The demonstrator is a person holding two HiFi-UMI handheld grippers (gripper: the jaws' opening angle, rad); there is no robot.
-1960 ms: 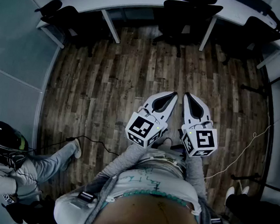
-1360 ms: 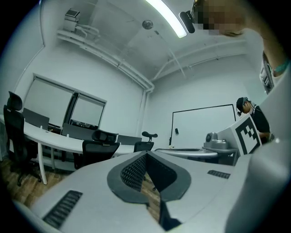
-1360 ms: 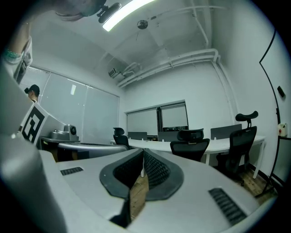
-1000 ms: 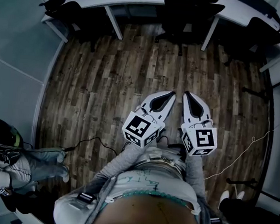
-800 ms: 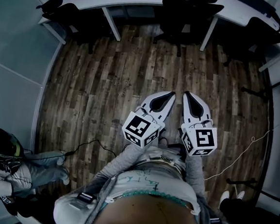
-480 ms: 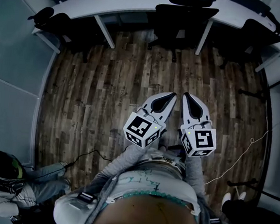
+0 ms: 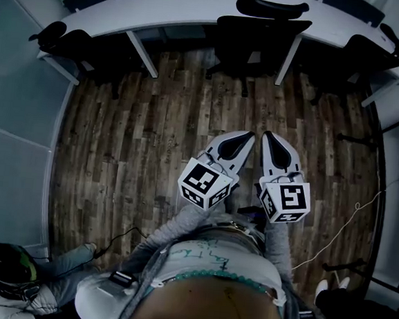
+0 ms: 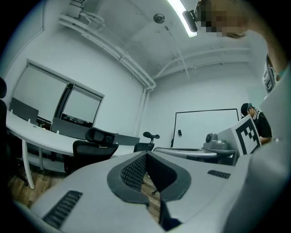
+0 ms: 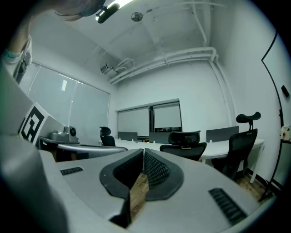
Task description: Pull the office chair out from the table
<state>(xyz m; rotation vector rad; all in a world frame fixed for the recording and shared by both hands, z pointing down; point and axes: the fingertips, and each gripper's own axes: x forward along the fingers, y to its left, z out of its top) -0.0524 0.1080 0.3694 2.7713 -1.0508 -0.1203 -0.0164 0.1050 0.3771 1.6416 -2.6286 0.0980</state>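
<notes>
The office chair (image 7: 261,34) stands at the top middle of the head view, tucked under the long pale counter (image 7: 192,2) with its backrest facing the person. It lies straight ahead of both tongs, and a wide stretch of bare wooden floor (image 7: 153,130) keeps it well apart from them. The left tongs (image 7: 245,137) and right tongs (image 7: 267,138) are held side by side, each closed tight on nothing and pointing level toward the chair. Neither looks clearly nearer, as the chair sits almost squarely between their two lines. The top edge of the backrest runs side to side, across the direction the tongs point. The coming move therefore seems to be a straight approach, with the tongs opening to take that edge. Other dark chairs stand under the counter to either side.
</notes>
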